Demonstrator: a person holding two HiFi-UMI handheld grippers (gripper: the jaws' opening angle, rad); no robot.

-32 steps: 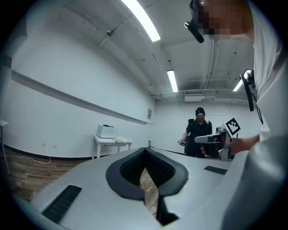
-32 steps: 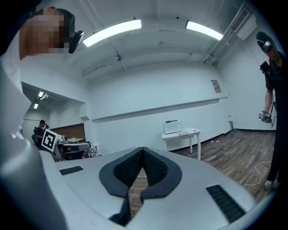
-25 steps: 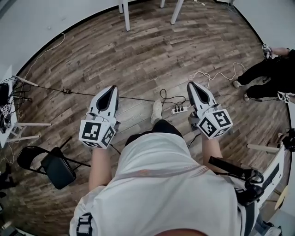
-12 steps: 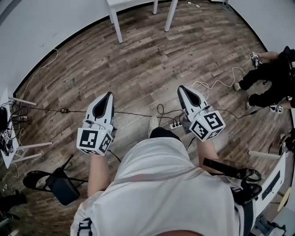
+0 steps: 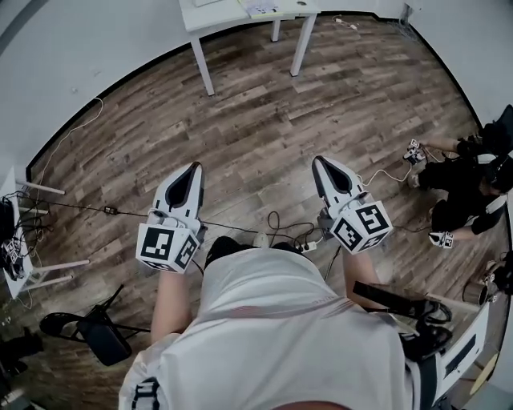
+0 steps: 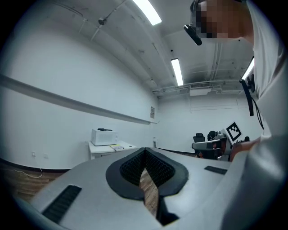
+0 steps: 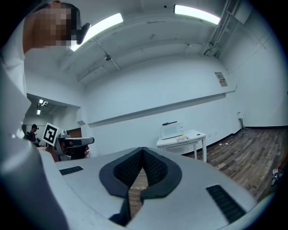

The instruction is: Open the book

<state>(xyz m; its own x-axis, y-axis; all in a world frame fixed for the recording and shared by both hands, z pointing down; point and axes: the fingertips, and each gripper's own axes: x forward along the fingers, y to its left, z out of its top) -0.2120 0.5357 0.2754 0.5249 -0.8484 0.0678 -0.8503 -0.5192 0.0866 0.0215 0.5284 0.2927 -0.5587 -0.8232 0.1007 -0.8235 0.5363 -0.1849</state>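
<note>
Standing well short of the desk (image 5: 220, 14), task unstarted.
We carry left tool (image 5: 195, 166) and right tool (image 5: 319, 161) fully closed, empty; no book spotted.

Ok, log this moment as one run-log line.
left gripper: shut, empty | right gripper: shut, empty | white table: ahead, out of reach | task: not started

The floor (image 5: 264, 104) shows brown wood-grain planks. The left gripper (image 5: 195, 166) and right gripper (image 5: 318, 160) are white with black-and-white marker cubes.
</note>
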